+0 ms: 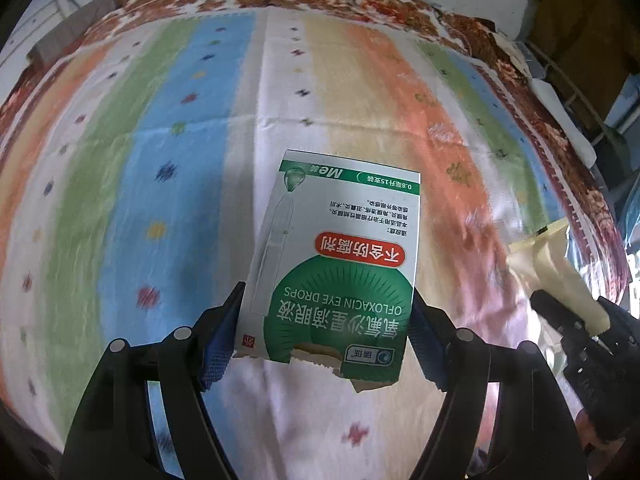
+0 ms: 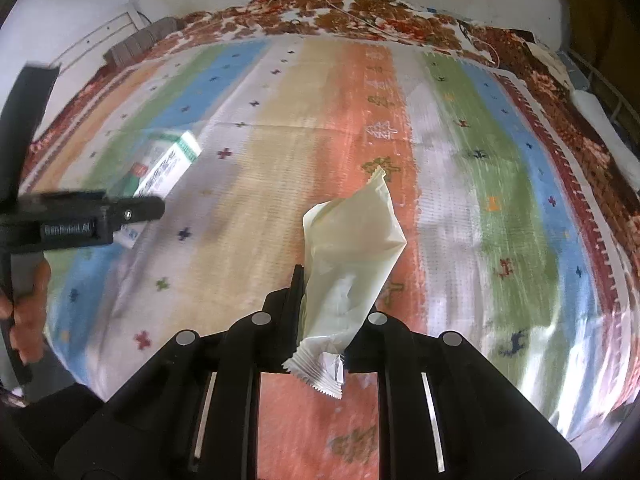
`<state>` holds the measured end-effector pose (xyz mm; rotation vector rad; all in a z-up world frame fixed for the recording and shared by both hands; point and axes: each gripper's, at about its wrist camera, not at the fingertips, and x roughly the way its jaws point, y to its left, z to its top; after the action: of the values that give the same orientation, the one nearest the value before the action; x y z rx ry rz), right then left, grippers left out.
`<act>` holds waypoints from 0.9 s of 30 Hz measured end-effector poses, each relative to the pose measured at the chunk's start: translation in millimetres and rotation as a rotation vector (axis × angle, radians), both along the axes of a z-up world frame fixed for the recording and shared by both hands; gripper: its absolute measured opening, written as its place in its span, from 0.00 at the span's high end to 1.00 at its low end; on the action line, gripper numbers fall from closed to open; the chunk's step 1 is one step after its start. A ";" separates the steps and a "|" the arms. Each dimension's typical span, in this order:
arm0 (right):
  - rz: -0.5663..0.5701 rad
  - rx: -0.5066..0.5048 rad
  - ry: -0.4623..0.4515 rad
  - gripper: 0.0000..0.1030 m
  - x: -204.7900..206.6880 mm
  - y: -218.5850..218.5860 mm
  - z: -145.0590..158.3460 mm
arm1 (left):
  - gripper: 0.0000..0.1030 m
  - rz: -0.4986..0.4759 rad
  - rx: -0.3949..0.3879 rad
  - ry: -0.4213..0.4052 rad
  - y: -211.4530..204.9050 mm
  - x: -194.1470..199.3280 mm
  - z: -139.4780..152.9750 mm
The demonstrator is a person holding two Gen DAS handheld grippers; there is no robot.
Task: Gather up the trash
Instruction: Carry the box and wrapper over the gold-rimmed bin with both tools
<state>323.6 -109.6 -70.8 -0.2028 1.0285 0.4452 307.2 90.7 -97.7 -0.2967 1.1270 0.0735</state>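
A white and green eye-drops box (image 1: 340,248) with a torn lower edge hangs above the striped cloth. My left gripper (image 1: 328,292) is shut on it, its blue pads pressing on the box's two sides. In the right wrist view the same box (image 2: 168,164) shows blurred at the left, beyond a black finger (image 2: 132,210) of the left gripper. My right gripper (image 2: 328,308) is shut on a crumpled cream wrapper (image 2: 352,232), which sticks up from between its fingers. The left wrist view catches that wrapper (image 1: 556,264) at its right edge.
A striped cloth (image 2: 500,168) with small cross marks covers the flat surface, over a brown floral blanket (image 2: 320,12) that shows around its edges. A white wall stands behind. A metal rail (image 1: 576,100) runs along the right side. A person's hand (image 2: 28,304) holds the left tool.
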 end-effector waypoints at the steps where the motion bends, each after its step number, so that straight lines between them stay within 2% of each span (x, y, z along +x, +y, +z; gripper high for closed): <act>1: 0.000 -0.001 0.001 0.87 -4.6 0.6 1.8 | 0.28 0.014 0.002 -0.002 4.2 -7.7 3.3; 6: 0.044 -0.017 -0.024 0.87 -18.9 9.0 17.6 | 0.28 0.035 0.003 -0.042 12.2 -38.5 21.8; 10: 0.070 -0.013 -0.030 0.87 -31.5 8.9 28.7 | 0.28 0.056 -0.025 -0.052 14.6 -60.7 31.0; 22: 0.053 0.028 -0.030 0.87 -69.8 -16.1 53.0 | 0.28 0.027 -0.059 -0.087 -14.3 -105.5 61.2; 27: 0.053 0.049 -0.023 0.87 -90.3 -22.0 64.0 | 0.28 0.014 -0.099 -0.124 -26.4 -128.3 76.3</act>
<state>233.3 -131.6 -6.8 -0.1909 0.9904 0.5146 178.9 64.4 -21.5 -0.3926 1.0073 0.0115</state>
